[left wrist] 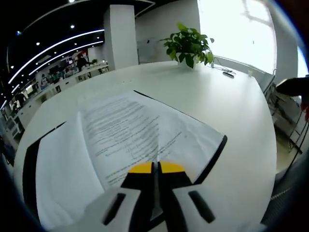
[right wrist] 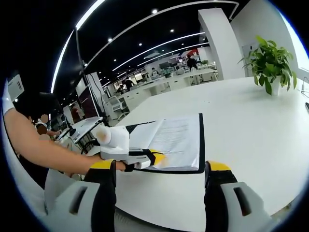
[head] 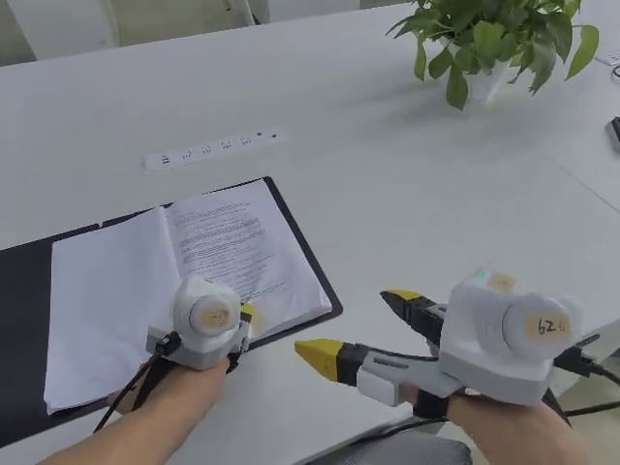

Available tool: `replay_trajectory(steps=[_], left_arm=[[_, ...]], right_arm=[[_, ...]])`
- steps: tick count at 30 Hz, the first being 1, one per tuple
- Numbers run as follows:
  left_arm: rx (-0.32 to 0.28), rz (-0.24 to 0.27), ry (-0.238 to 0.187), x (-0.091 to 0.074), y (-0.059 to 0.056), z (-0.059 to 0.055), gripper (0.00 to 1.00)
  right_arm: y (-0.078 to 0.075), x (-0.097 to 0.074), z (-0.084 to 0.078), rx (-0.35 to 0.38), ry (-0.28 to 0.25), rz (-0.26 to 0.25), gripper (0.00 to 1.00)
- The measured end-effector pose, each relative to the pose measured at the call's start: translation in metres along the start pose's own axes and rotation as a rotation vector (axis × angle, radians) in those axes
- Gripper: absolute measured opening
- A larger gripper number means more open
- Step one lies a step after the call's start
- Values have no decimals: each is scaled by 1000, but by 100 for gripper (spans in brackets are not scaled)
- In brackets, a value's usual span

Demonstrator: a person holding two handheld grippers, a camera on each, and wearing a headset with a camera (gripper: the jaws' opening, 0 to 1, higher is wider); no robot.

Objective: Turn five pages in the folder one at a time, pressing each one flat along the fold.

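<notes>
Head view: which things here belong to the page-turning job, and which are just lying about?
Job: folder, lying open; printed page; left gripper, shut, over that page; right gripper, open, beside the folder.
Lying about: potted plant; power strip.

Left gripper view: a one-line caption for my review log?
Left gripper, jaws closed, poised over the printed page of the open folder, potted plant beyond.
</notes>
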State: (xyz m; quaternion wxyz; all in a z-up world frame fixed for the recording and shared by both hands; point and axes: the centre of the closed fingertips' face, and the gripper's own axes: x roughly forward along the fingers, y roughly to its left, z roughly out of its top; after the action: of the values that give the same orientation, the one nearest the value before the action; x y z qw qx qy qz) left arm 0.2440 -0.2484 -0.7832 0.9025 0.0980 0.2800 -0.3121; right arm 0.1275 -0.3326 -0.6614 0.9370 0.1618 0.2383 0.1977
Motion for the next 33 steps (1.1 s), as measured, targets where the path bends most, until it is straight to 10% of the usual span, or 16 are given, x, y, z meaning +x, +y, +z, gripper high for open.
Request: replay_trajectory(steps=[9,33], left_arm=[[-21,5,-4,0,-2,0,0],[-28,11,-2,-1,-2,1,1]], right_arm=[[-36,42,-3,81,76,-44,37],[-64,99,-51,176,225,-105,25]])
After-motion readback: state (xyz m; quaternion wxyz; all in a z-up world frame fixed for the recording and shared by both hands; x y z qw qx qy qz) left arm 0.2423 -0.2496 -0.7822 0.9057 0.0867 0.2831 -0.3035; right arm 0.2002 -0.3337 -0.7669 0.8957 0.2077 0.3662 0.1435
